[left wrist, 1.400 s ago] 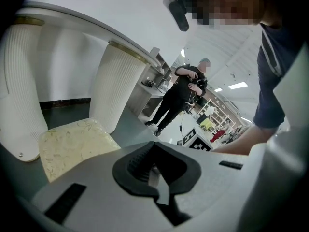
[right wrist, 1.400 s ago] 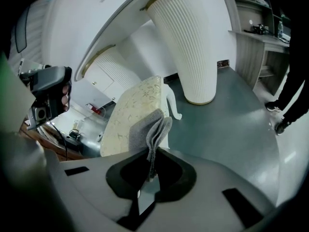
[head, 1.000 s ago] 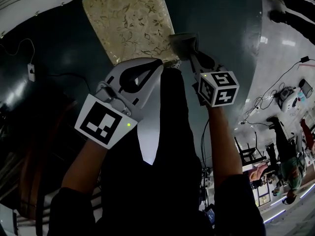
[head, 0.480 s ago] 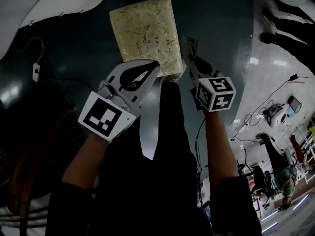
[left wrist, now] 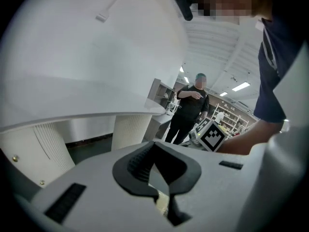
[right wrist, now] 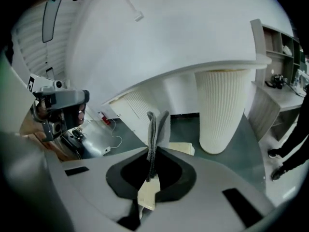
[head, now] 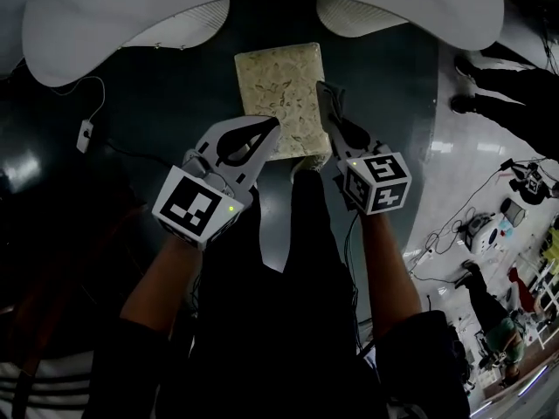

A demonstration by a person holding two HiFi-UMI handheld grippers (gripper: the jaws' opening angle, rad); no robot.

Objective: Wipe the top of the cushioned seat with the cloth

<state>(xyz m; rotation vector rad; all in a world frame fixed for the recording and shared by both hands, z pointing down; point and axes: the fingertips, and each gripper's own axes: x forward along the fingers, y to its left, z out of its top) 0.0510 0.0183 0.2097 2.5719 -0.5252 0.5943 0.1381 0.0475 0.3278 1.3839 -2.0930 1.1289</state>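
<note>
The cushioned seat (head: 278,94) is a cream, leaf-patterned square on the dark floor, seen from above in the head view. My right gripper (head: 329,116) is over its right edge, shut on a grey cloth (head: 324,97). In the right gripper view the cloth (right wrist: 155,127) stands up from between the jaws, with the seat (right wrist: 179,149) low behind it. My left gripper (head: 265,129) hangs over the seat's near left corner, jaws closed on nothing. In the left gripper view (left wrist: 154,148) a sliver of the seat (left wrist: 161,203) shows under the jaws.
A big white table (head: 262,11) on ribbed white pedestals (right wrist: 222,105) stands just beyond the seat. A cable with a small plug block (head: 85,134) lies on the floor to the left. People stand at the right (head: 498,103), and one farther off (left wrist: 190,108).
The seat now looks smaller and farther off, and the white table has come into view above it. Both grippers keep their places at the seat's near edge, the cloth still held.
</note>
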